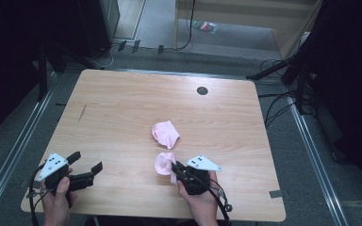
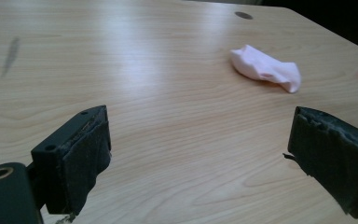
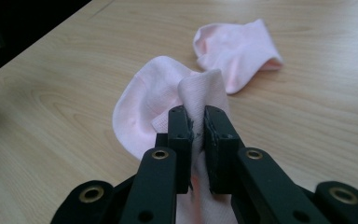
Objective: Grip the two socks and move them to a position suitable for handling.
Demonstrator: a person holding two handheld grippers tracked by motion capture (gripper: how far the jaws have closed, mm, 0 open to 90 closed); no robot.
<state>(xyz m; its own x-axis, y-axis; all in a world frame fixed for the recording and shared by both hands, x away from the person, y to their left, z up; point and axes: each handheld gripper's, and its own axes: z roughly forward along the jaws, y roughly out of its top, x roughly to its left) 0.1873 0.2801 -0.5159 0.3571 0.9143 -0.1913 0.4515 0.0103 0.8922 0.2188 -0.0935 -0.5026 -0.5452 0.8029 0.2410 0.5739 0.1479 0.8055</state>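
Pink near sock (image 1: 163, 163): lying near the worktop's (image 1: 122, 108) front edge, pinched in right gripper (image 1: 176, 168).
Right gripper: clamping a fabric fold; I'd be keeping the bite deep.
Left gripper (image 1: 86, 165): hanging wide, empty, front-left corner.
Far sock (image 1: 165, 133): lying mid-worktop, untouched.

The high view looks down on the whole table (image 1: 122, 108); both gripper views skim it closely, sharing the far sock (image 2: 265, 68) (image 3: 240, 51).

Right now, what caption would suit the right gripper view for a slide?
Right gripper pinching a fold of one pink sock, its mate lying just beyond on the wooden table.
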